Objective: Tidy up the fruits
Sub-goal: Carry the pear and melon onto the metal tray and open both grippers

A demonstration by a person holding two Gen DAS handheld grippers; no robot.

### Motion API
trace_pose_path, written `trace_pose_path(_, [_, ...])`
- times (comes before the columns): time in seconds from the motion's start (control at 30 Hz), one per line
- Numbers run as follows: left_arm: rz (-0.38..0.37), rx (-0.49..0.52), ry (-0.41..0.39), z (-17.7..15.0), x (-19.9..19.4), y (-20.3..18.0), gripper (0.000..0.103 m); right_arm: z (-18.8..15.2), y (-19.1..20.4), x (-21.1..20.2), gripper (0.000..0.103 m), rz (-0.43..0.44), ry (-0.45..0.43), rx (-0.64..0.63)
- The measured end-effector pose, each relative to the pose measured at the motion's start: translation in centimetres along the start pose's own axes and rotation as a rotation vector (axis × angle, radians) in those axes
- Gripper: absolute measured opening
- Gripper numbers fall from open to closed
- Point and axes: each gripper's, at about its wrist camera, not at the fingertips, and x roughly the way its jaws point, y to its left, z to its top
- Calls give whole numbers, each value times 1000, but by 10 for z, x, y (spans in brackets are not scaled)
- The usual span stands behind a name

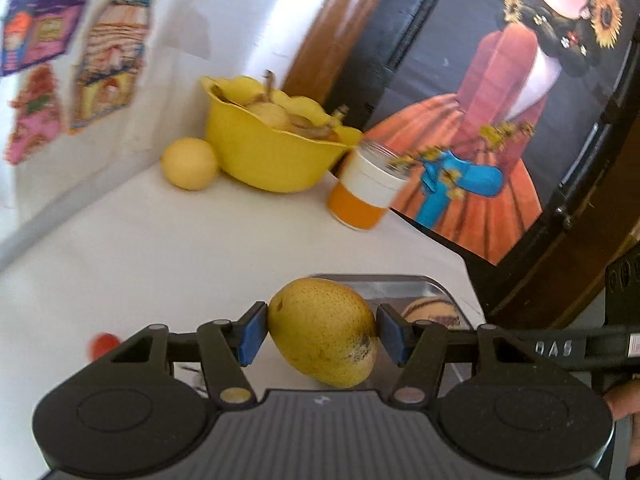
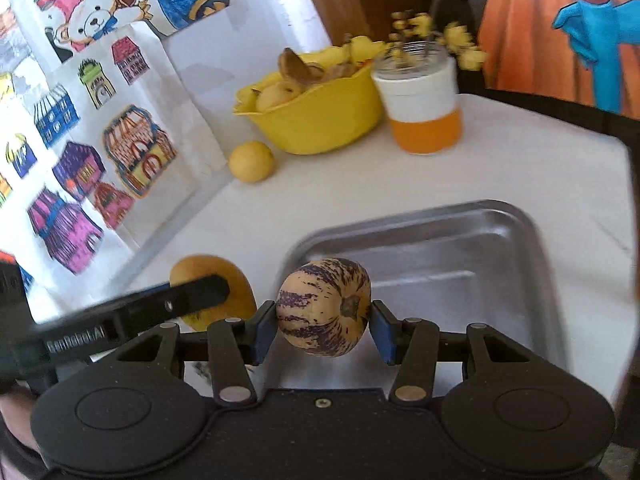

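My left gripper (image 1: 322,334) is shut on a yellow speckled pear (image 1: 323,330), held above the white table just left of the steel tray (image 1: 424,286). My right gripper (image 2: 324,322) is shut on a cream, purple-striped melon (image 2: 324,307), held over the near left part of the steel tray (image 2: 460,240). The pear (image 2: 236,280) and a left finger (image 2: 192,294) show in the right wrist view; the striped melon (image 1: 434,310) shows in the left wrist view. A loose yellow round fruit (image 1: 189,163) (image 2: 251,161) lies by the wall.
A yellow bowl (image 1: 264,152) (image 2: 316,120) with fruit and peels stands at the back. An orange-and-white cup (image 1: 368,188) (image 2: 420,108) with yellow flowers stands beside it. A small red object (image 1: 105,344) lies at the left. A picture-covered wall runs along the left.
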Motion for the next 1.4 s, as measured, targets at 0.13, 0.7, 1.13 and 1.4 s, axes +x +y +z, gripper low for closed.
trace_pose_path(0.13, [-19, 21, 28, -8, 11, -20, 63, -14, -14, -10, 52, -35, 2, -28])
trace_pose_path(0.7, [0, 76, 101, -22, 36, -50, 62, -45, -33, -20, 53, -68, -12, -77])
trace_pose_path(1.13, [45, 123, 51, -24, 16, -58, 96, -56, -16, -37, 79, -135, -41, -127])
trace_pose_path(1.4, [39, 142, -7, -41, -37, -62, 102, -76, 12, -78, 96, -161, -57, -160])
